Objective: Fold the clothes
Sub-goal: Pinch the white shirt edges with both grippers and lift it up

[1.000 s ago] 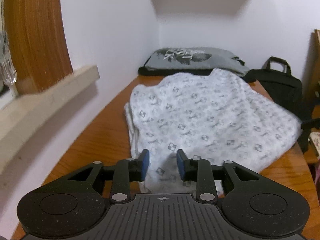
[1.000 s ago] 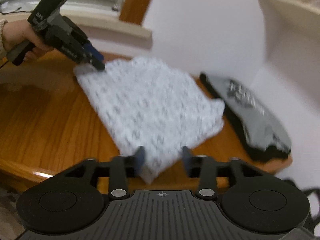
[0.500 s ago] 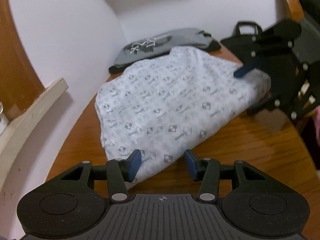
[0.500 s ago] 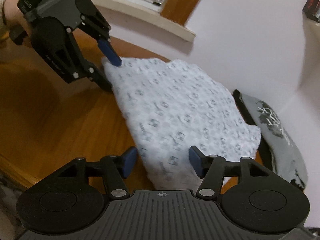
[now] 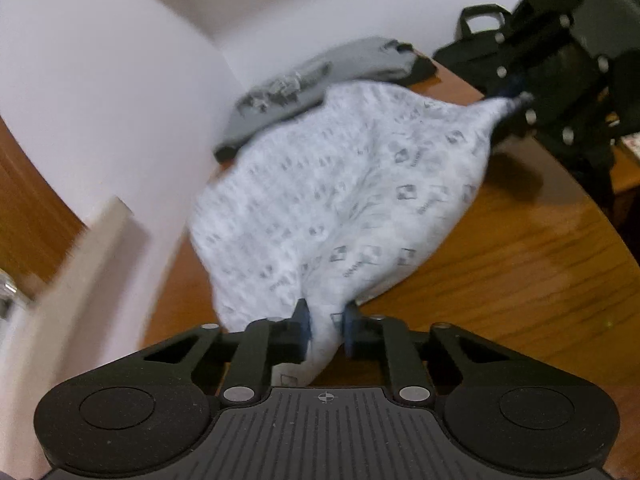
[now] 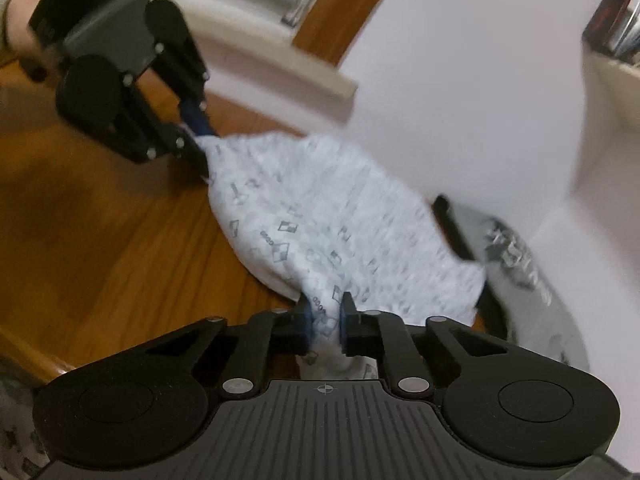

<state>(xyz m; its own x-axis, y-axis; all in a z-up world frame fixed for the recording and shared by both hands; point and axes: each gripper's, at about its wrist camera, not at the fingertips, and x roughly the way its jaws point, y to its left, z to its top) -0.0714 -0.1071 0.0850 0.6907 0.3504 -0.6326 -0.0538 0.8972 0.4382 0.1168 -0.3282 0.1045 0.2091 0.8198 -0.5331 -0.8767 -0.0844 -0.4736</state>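
Note:
A white patterned garment (image 5: 352, 200) (image 6: 320, 224) lies folded on the wooden table (image 5: 520, 272). My left gripper (image 5: 326, 326) is closing, and its blue pads pinch the near corner of the cloth. My right gripper (image 6: 325, 320) is closing too, with another corner of the same garment squeezed between its pads. Each wrist view shows the other gripper: the right one (image 5: 516, 94) at the far right corner, the left one (image 6: 198, 136) at the upper left, both gripping cloth that rises into peaks there.
A folded grey printed garment (image 5: 316, 76) (image 6: 516, 252) lies behind the white one by the wall. A black bag (image 5: 480, 48) stands at the table's far end. A pale window ledge (image 5: 80, 264) runs along the left wall. A person's hand (image 6: 20, 36) holds the left gripper.
Both grippers went from open around the garment's corners to closed on them. The corners have lifted slightly and the cloth has bunched up between the two grippers.

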